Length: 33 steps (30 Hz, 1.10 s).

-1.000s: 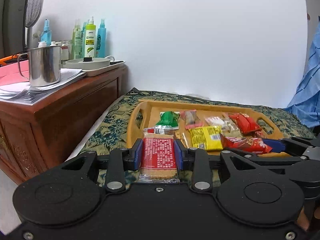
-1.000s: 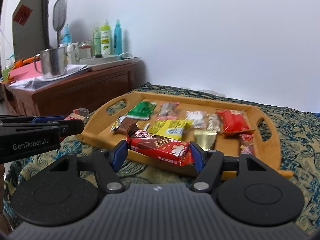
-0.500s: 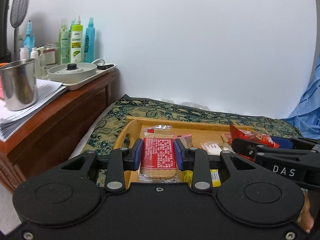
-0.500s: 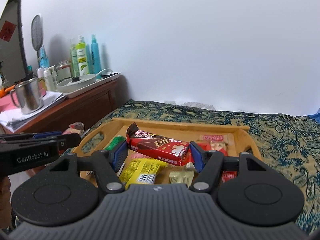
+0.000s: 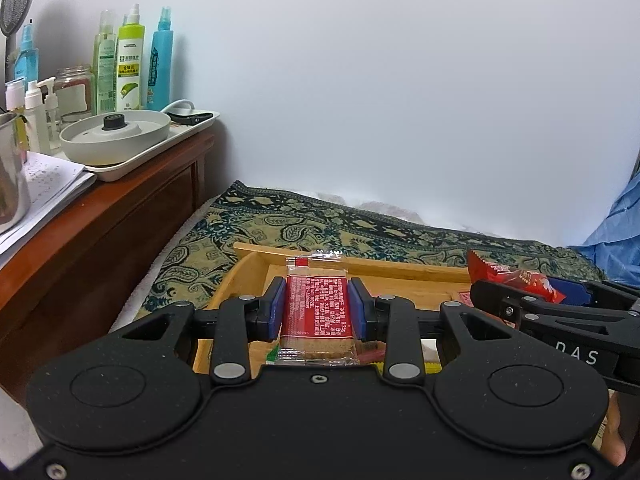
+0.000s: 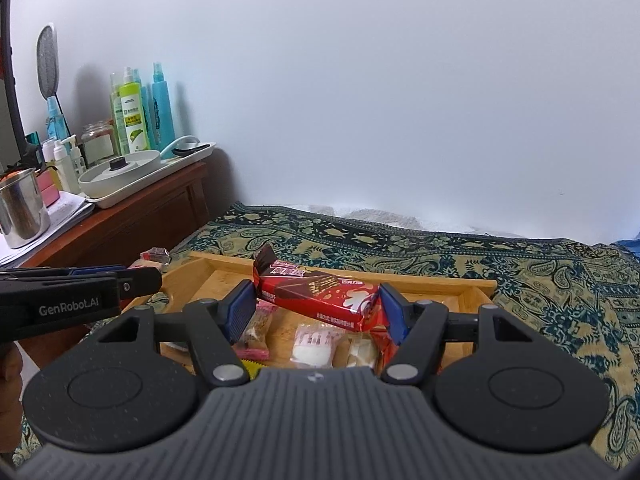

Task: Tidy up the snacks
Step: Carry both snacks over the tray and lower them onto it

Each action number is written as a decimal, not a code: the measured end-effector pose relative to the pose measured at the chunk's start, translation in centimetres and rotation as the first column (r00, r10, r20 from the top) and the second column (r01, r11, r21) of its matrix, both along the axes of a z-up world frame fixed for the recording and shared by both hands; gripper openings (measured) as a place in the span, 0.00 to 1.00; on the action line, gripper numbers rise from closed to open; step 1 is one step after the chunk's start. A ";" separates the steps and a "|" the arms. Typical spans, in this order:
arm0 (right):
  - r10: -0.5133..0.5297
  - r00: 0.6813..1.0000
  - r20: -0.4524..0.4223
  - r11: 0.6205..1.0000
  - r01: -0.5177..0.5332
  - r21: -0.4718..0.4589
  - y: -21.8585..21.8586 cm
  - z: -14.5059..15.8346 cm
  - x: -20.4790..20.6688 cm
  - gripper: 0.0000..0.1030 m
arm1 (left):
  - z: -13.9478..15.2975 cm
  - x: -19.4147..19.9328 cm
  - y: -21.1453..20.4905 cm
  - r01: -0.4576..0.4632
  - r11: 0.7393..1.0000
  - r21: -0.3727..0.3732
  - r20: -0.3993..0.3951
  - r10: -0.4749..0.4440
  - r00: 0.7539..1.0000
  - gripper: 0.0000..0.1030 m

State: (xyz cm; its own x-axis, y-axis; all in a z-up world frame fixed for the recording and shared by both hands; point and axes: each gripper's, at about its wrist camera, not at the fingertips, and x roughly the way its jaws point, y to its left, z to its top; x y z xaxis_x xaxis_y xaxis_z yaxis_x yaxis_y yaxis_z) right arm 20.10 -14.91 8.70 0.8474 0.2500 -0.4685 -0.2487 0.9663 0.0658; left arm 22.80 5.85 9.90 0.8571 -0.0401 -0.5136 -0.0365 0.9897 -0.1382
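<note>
Writing comes first to my eye: the side of my left tool (image 6: 80,304) reads "GenRobot.AI" in the right wrist view, and the side of my right tool (image 5: 560,332) shows the letters "DAS" in the left wrist view. My left tool (image 5: 316,308) is clamped on a clear-wrapped biscuit packet (image 5: 315,312), its blue pads pressing both long edges; the packet stands upright with a red label of dense white print that I cannot read, apart from what looks like "62.5g" near the top. My right tool (image 6: 318,312) grips a red chocolate bar (image 6: 320,296) crosswise, pads on its two ends, the left end tilted up; the wrapper carries white Chinese characters too small for me to make out. Both snacks hang above a wooden tray (image 6: 472,284) resting on a paisley bedspread (image 6: 560,272). Beneath the bar, more snacks lie in the tray: a pink-edged packet (image 6: 256,332), a clear packet with white pieces (image 6: 314,344), a yellow wrapper (image 6: 250,370) at the near edge. On the wooden desk (image 5: 120,224) to the left stand spray bottles (image 5: 130,68), one with a green label whose print stays illegible, a glass jar (image 5: 74,88), a white tray with a round lidded dish (image 5: 114,134), a steel mug (image 6: 22,208) and papers (image 5: 44,180).
</note>
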 end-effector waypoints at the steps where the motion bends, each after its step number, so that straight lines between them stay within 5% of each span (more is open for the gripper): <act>1: -0.001 1.000 -0.001 1.000 0.001 -0.001 0.0 0.0 0.3 0.66 | -0.1 0.2 0.0 0.000 1.000 0.001 -0.003 0.000 1.000 0.30; 33: -0.030 0.992 -0.120 0.999 0.026 -0.039 -0.5 -2.6 8.6 0.66 | -3.4 9.0 -0.1 0.009 1.000 0.025 -0.121 -0.006 0.993 0.30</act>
State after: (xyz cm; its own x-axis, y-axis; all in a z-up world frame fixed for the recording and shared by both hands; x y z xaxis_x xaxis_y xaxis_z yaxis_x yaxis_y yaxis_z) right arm 28.70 -15.38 6.11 0.7906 0.2074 -0.5762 -0.2138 0.9752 0.0577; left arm 31.80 5.70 6.51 0.7881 -0.0316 -0.6147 -0.0442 0.9932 -0.1077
